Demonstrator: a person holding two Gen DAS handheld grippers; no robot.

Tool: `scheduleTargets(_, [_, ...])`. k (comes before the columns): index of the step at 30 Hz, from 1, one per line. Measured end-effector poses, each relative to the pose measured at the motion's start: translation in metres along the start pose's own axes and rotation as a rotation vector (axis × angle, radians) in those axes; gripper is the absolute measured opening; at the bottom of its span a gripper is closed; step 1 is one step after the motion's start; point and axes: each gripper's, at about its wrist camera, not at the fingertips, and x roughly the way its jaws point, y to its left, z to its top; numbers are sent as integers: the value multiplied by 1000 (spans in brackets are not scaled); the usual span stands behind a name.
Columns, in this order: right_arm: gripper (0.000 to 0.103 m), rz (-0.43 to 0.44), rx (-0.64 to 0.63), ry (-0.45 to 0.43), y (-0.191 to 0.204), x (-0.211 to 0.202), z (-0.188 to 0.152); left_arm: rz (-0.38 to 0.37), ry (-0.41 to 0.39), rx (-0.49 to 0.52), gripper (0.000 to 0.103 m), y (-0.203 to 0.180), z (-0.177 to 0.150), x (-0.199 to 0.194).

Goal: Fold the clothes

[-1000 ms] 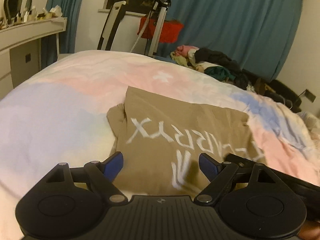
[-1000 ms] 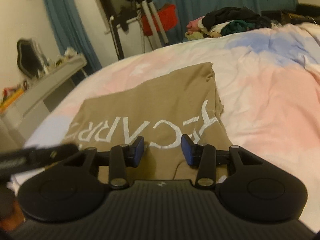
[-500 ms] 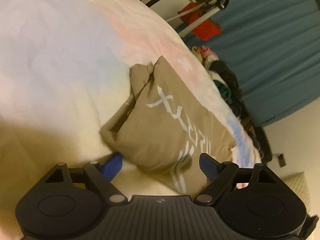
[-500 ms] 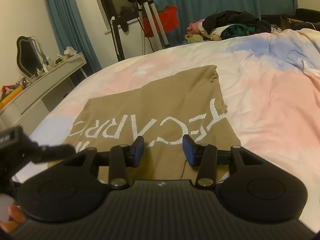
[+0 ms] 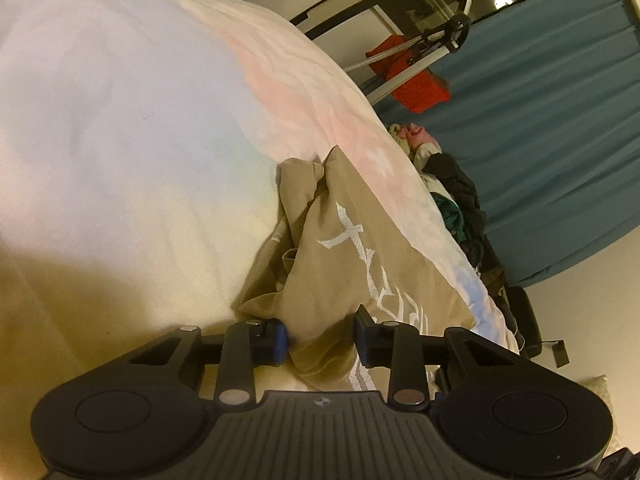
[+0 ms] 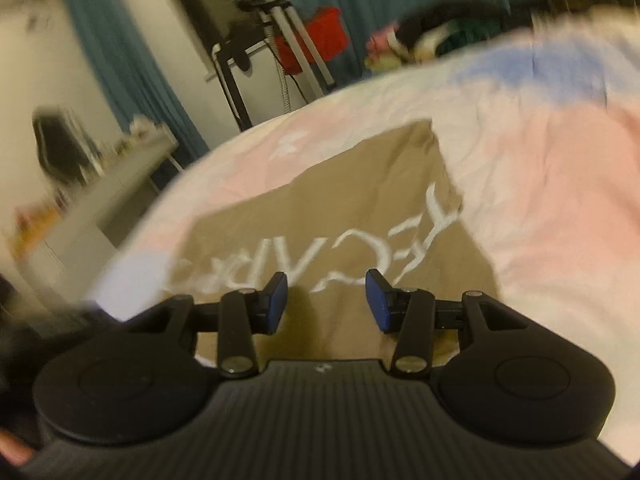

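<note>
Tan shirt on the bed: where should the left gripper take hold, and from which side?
Probably the near corner of the tan shirt, approached low from the near edge: that stacked fold already sits between the left gripper's open jaws.

Both wrist views sit low and close over the bed (image 5: 120, 128), facing the curtain (image 5: 540, 128); left view tilted. Both share the tan shirt (image 6: 340, 200).

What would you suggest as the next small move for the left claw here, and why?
Probably close the left claw: a corner of the tan shirt already sits between its open blue pads, so pinching there would likely secure the near edge for the next fold.
</note>
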Motion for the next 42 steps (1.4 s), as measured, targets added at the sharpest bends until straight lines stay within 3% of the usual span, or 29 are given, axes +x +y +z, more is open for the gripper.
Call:
scheduleTargets(1, [68,47,82,28,-4,-2,3,-4,0,-7,32,1,0,0])
scheduleTargets(2, [88,88,150,51,-7,-3,4,-7,-1,-14,32,2,1,0])
scheduleTargets(3, [93,129,214,74,-10,-4,4,-9,-1,-22,32,2,1,1])
scheduleTargets(6, [94,209,368,161,-15,-4,2,-15,-2,-39,31,4,3,2])
scheduleTargets(9, [94,214,478,245,-19,2,-9,-19,-5,-57,31,5,3,2])
scheduleTargets(11, [94,192,565,252,-25,3,-20,-23,-7,-72,31,7,4,3])
scheduleTargets(14, [89,177,705,164,-45,4,-39,-29,-9,-94,30,9,5,4])
scheduleTargets(16, [79,165,759,95,-59,5,-43,-33,-11,-105,29,9,5,5])
scheduleTargets(17, [68,150,769,84,-63,7,-43,-35,-11,-108,29,9,5,5])
scheduleTargets(20, [59,131,805,50,-69,13,-36,-44,-13,-118,28,10,7,7])
scheduleTargets(23, [47,42,801,-6,-72,11,-19,-52,-12,-132,27,10,9,8])
scheduleTargets(25, [46,9,803,-33,-75,12,-9,-59,-10,-143,26,11,11,8])
scheduleTargets(27, [26,-26,778,-24,-74,16,0,-71,-13,-147,26,10,13,9])
scheduleTargets(29, [21,-41,714,-11,-68,16,13,-76,-13,-149,25,6,16,8])
scheduleTargets(36, [17,-28,525,-26,-33,-2,91,-111,-23,-98,23,-48,45,3])
scheduleTargets(42, [17,5,462,-125,-30,-24,179,-133,-2,-35,23,-147,76,31])
